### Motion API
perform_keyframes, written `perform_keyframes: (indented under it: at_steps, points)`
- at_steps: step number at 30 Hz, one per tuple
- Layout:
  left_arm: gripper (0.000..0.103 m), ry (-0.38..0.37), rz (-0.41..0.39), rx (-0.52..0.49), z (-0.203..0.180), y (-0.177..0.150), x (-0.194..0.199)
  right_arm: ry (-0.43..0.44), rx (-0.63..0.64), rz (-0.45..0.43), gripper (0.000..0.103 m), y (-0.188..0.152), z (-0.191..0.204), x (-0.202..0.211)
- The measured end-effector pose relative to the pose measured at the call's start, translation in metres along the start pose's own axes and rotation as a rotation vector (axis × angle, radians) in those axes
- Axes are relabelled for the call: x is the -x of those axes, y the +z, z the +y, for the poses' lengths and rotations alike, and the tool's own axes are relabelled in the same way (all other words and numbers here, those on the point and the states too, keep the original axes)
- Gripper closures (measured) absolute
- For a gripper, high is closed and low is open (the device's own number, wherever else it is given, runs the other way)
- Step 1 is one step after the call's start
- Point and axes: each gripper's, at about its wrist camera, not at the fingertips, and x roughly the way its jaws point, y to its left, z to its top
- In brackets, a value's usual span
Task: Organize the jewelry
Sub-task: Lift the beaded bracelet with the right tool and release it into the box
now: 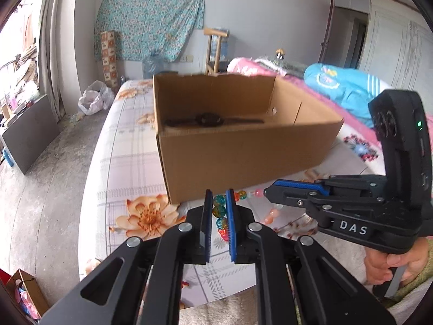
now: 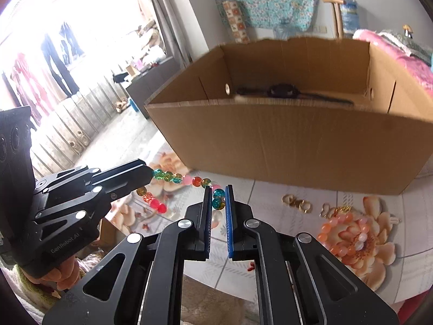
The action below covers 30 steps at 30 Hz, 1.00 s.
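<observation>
Bead string [image 2: 199, 181] spans both tongs just before cardboard box [image 2: 284, 146] wall.

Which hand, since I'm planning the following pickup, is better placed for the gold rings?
Probably right: the gold rings lie just beside the right gripper; the left gripper sits farther across the bead strand.

A turquoise floral cloth [image 1: 148, 19] hangs on the white wall, a checked tall box [image 1: 108, 57] standing beside it. A white plastic bag [image 1: 94, 97] lies on the grey concrete floor [image 1: 48, 176]. A wooden chair [image 1: 215, 51] stands behind.
</observation>
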Motion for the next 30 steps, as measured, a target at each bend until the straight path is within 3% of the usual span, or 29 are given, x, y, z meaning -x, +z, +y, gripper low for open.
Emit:
perform_keyframes:
  at_steps: [7, 13, 17, 21, 25, 30]
  points:
    - [0.094, -0.058, -0.174, -0.031, -0.008, 0.043, 0.047, 0.017, 0.071, -0.164, 0.096, 0.031, 0.01, 0.038]
    - [0.094, -0.047, -0.273, -0.069, -0.005, 0.095, 0.049, 0.051, 0.13, -0.245, 0.096, 0.081, 0.01, 0.048]
    - [0.094, -0.058, -0.234, -0.047, 0.008, 0.123, 0.017, 0.087, 0.121, -0.155, 0.096, 0.119, -0.009, 0.016]
    - [0.094, -0.054, -0.107, -0.012, 0.027, 0.134, -0.034, 0.117, 0.054, 0.009, 0.096, 0.138, -0.03, -0.029]
    - [0.094, -0.029, -0.01, 0.0, 0.036, 0.129, -0.073, 0.098, 0.022, 0.15, 0.096, 0.144, -0.04, -0.068]
    - [0.092, 0.045, 0.038, -0.046, 0.04, 0.127, -0.109, 0.014, 0.024, 0.218, 0.09, 0.159, -0.046, -0.096]
